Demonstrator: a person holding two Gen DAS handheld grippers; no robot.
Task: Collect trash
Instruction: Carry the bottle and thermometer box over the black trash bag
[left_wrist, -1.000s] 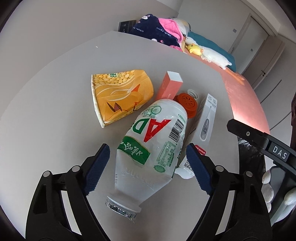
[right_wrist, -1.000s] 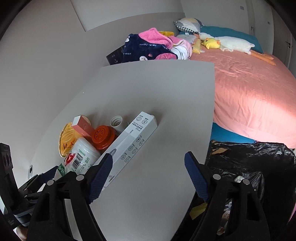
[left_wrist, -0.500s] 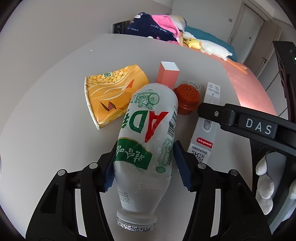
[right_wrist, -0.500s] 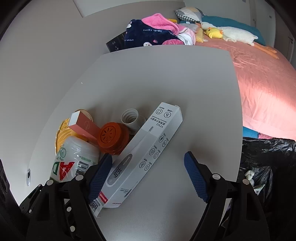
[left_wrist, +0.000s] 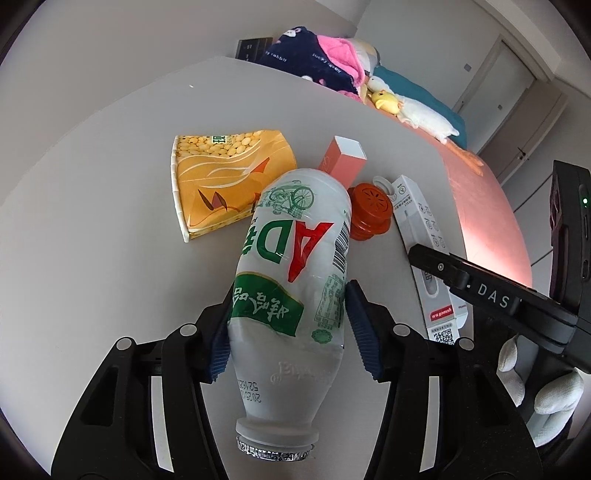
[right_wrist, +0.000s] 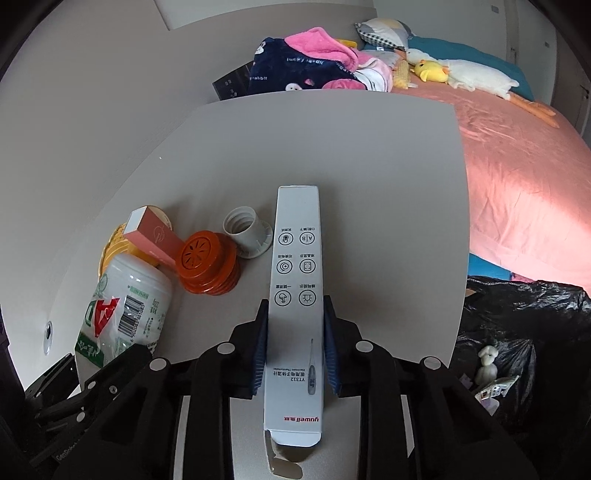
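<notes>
L tongs (left_wrist: 287, 325) clamped; R tongs (right_wrist: 294, 349) just closed; both angled down.

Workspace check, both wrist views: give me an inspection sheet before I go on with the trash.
Surface: grey table, trash grouped at one side.
Job's things: white bottle lying down; long thermometer box; black trash bag beside the table, open.
Clutter: yellow snack bag, pink box, orange cap, white threaded cap.
Grippers: left gripper shut on the bottle; right gripper has just closed its jaws on the thermometer box.
Cables: nothing seen.
Surroundings: bed with pink sheet, plush duck, heaped clothes.
</notes>
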